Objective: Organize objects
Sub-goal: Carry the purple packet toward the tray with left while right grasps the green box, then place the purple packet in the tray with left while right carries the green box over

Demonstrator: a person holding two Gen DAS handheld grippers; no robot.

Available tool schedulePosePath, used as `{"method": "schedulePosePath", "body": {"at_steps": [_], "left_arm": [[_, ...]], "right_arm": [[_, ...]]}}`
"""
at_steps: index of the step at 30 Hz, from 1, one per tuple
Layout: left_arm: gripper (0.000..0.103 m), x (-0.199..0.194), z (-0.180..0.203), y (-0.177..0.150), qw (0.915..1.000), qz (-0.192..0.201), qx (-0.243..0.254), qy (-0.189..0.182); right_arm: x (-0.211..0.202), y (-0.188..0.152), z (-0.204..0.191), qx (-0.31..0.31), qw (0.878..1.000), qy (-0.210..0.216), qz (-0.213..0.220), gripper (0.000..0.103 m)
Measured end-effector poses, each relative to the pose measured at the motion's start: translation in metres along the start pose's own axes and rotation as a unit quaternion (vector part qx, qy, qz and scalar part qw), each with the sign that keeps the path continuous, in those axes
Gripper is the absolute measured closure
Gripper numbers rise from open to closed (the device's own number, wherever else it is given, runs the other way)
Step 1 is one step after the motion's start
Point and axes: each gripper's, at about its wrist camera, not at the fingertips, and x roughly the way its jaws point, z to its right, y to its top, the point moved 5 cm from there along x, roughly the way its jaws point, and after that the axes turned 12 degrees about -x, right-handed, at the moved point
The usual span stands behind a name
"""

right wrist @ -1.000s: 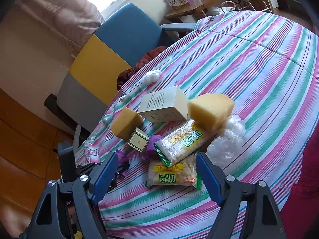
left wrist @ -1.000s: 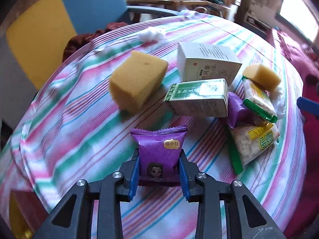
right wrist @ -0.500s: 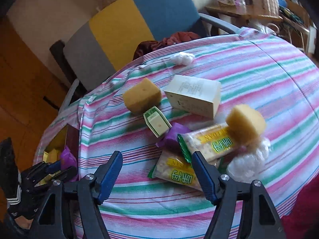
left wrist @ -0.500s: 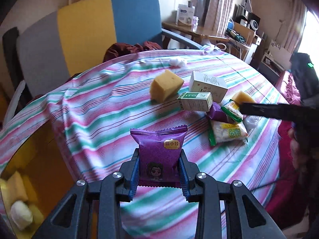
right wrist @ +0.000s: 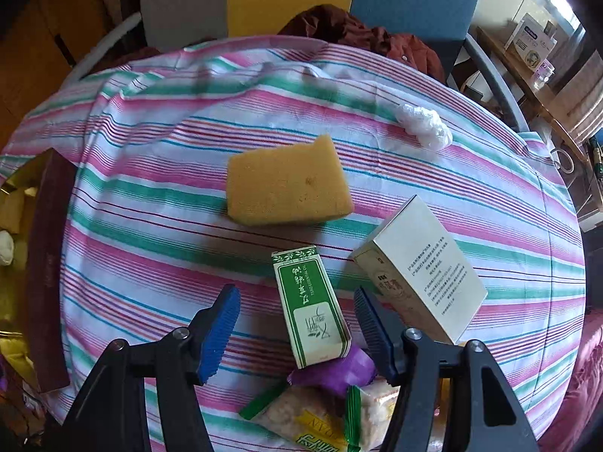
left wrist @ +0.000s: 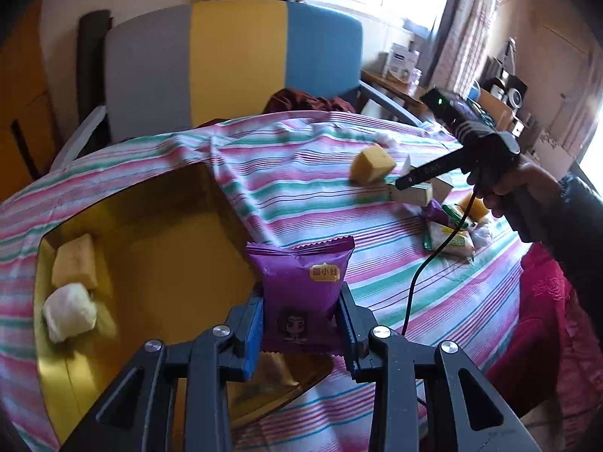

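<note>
Clamping the purple snack packet (left wrist: 301,293), the left gripper (left wrist: 299,324) hangs over the yellow box (left wrist: 158,233) (presumably to drop it), while the right gripper (right wrist: 297,324), jaws just closing but not touching, straddles the green carton (right wrist: 311,309).

Pretty clearly someone's home, a lived-in living room. The desk wears a pink, green and white striped cloth (right wrist: 158,188), with a grey, yellow and blue armchair (left wrist: 233,64) pushed up behind it and a dark red garment (right wrist: 361,37) dumped on the seat. Curtained window (left wrist: 463,26), wooden side table (left wrist: 392,83) full of boxes, cluttered shelves (left wrist: 505,101).
</note>
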Motion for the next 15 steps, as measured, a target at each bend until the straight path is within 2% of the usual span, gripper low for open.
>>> {"method": "schedulePosePath", "body": {"at_steps": [2,5,10,15], "left_arm": [[0.068,-0.008,-0.015,-0.002,0.9998,0.007,-0.016,0.007],[0.068,-0.02,-0.038,-0.007,0.9988,0.016,-0.04,0.021],[0.068,-0.037,-0.087,-0.02,0.9939,0.027,-0.089,0.059],[0.068,-0.051,-0.143,-0.04,0.9824,0.027,-0.149,0.109]], "right_arm": [[0.015,0.0,0.0,-0.002,0.999,-0.002,-0.032,0.04],[0.021,0.001,-0.002,-0.005,0.999,-0.015,-0.035,0.073],[-0.004,-0.009,-0.031,-0.014,1.0,0.007,0.022,0.073],[-0.018,-0.039,-0.078,-0.014,0.997,0.045,0.068,0.073]]}}
